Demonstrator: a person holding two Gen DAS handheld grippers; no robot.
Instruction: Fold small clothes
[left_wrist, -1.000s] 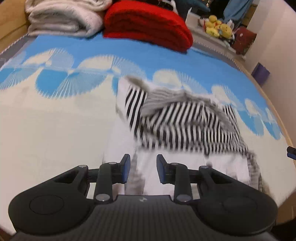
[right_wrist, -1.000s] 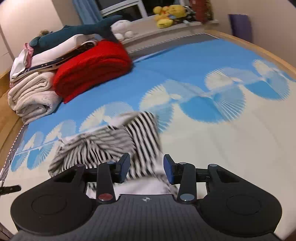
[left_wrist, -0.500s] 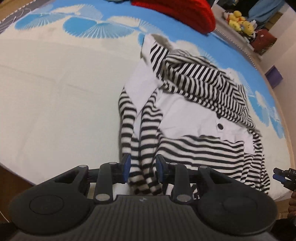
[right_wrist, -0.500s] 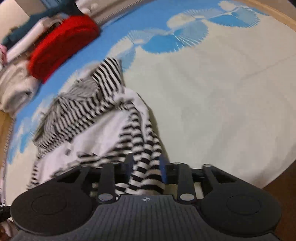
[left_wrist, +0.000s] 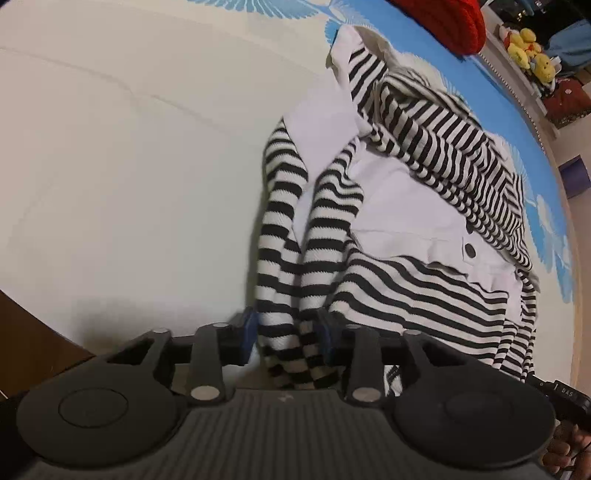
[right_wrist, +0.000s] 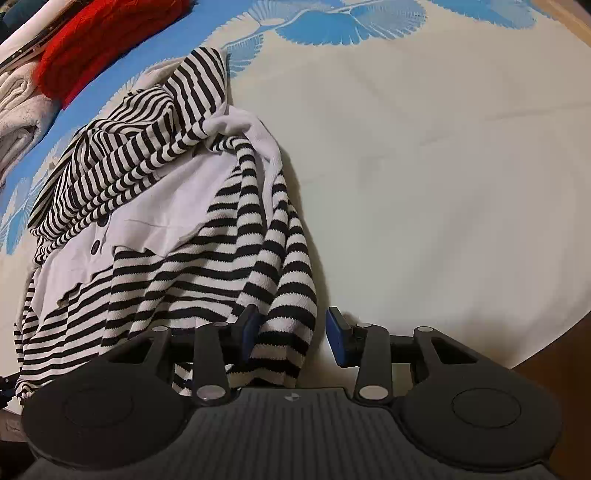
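Both hand-held grippers have dropped low to the near edge of the bed (left_wrist: 129, 166) since a second ago, when they hovered above the garment. Now the left hand-held gripper (left_wrist: 286, 334) has its blue pads pressed against the bunched striped sleeve of the black-and-white striped cardigan (left_wrist: 424, 236), gripping it. On the other side, the right hand-held gripper (right_wrist: 295, 334) stands parted, with the other sleeve (right_wrist: 284, 280) draped between its fingers, touching the left pad and apart from the right one. The cardigan (right_wrist: 155, 206) lies crumpled on the cream and blue bedspread, white lining showing. A red knit (right_wrist: 99, 40) sits folded at the far side.
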